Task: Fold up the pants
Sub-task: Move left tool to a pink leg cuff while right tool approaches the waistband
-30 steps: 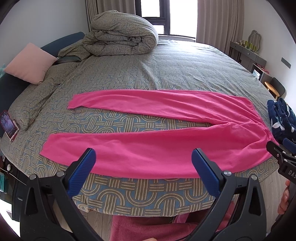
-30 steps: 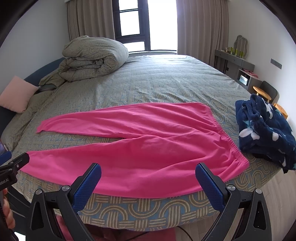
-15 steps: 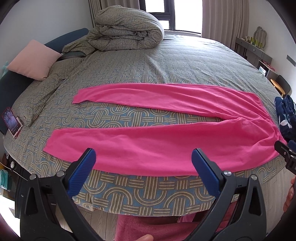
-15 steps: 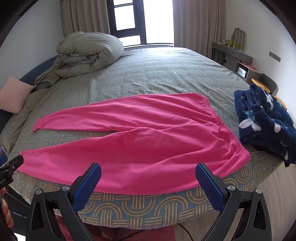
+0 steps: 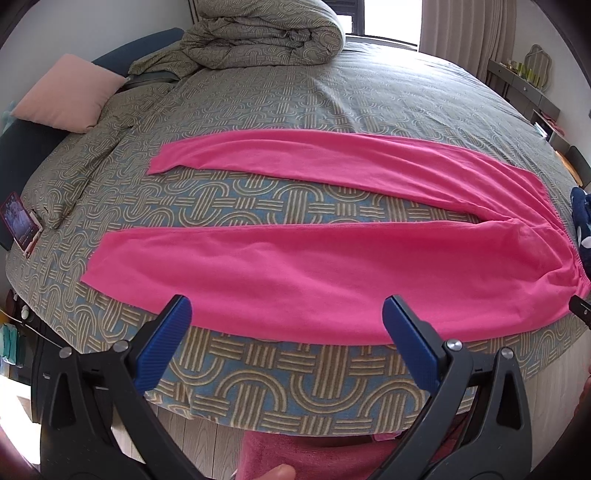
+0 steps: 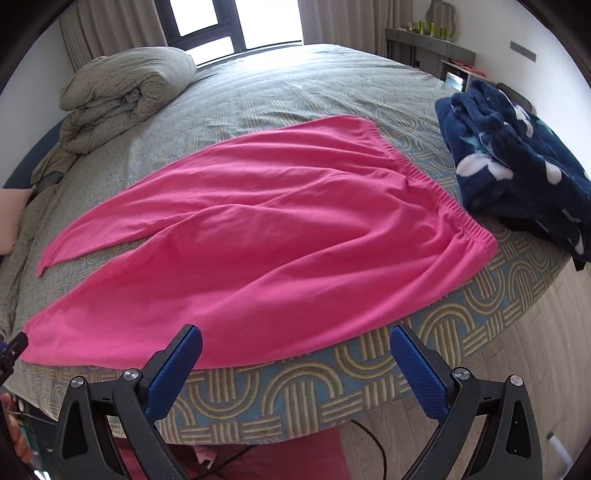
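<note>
My pink pants [image 5: 314, 269] lie flat and unfolded on the bed [image 5: 332, 110], right along its near edge, waistband [image 6: 436, 184] toward the navy fleece [image 6: 517, 158] and both legs running away from it, spread in a narrow V. No fold is made yet, so I judge I am at the very start: coming in for the first grab.

My left tongs [image 5: 284, 317] hang just off the pants' near edge, over the near leg, blue pads wide apart and holding nothing. My right tongs [image 6: 295, 343] hang the same way off the pants' near edge, closer to the waistband, also wide apart and empty.

The next move, as I see it, is to pinch that near edge at two spots, one by the cuff and one by the waist, and carry the near leg over onto the far leg [image 5: 295, 155].

The near edge of the pants sits almost at the bed's drop-off, so I have little cloth margin there. Beyond the pants the bed is open as far as the rolled duvet [image 5: 266, 33]. The fleece lies just beside the waistband, which crowds my right side.
</note>
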{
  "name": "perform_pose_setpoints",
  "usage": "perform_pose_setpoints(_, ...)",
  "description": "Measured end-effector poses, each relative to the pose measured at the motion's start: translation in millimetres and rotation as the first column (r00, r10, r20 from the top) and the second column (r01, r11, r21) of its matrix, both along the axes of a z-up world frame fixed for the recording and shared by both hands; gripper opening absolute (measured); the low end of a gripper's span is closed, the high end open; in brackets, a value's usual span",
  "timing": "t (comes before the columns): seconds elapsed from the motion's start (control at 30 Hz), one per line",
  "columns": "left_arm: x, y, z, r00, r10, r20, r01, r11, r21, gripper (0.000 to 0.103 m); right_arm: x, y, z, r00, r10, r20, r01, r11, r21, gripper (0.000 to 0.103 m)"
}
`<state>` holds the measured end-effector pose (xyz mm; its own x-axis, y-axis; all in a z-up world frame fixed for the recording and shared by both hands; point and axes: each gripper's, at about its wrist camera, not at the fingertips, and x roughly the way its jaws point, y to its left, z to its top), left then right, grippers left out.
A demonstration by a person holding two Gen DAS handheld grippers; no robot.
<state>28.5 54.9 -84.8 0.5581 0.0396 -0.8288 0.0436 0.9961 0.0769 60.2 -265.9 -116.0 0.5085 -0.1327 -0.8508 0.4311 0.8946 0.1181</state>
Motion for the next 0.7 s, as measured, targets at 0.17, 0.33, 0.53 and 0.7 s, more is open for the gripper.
perform_pose_setpoints(0.17, 15.0, 65.2, -21.8, 0.983, 0.152, -0.106, -0.165, 0.978, -0.131, 0.103, -11.3, -27.0, -6.8, 0.996, -0.084, 0.002, 0.083, 0.995, 0.062, 0.103)
perform_pose_setpoints(0.33, 20.6, 133.2, -49.9, 0.924, 0.277, -0.263, -0.358, 0.867, -0.346, 0.103, -20.6, -52.9, -17.1, 0.987, -0.159, 0.004, 0.155, 0.965, 0.212, 0.103)
perform_pose_setpoints(0.53, 24.5, 175.8, -67.0, 0.868, 0.384, -0.315, -0.49, 0.766, -0.416, 0.103, -38.1, -83.1, -32.2, 0.946, -0.326, 0.003, 0.287, 0.838, 0.463, 0.102)
perform_pose_setpoints(0.7, 29.5, 188.4, -76.1, 0.854, 0.401, -0.332, -0.519, 0.715, -0.469, 0.098, -43.7, -91.7, -32.2, 0.932, -0.361, -0.004, 0.315, 0.809, 0.497, 0.092)
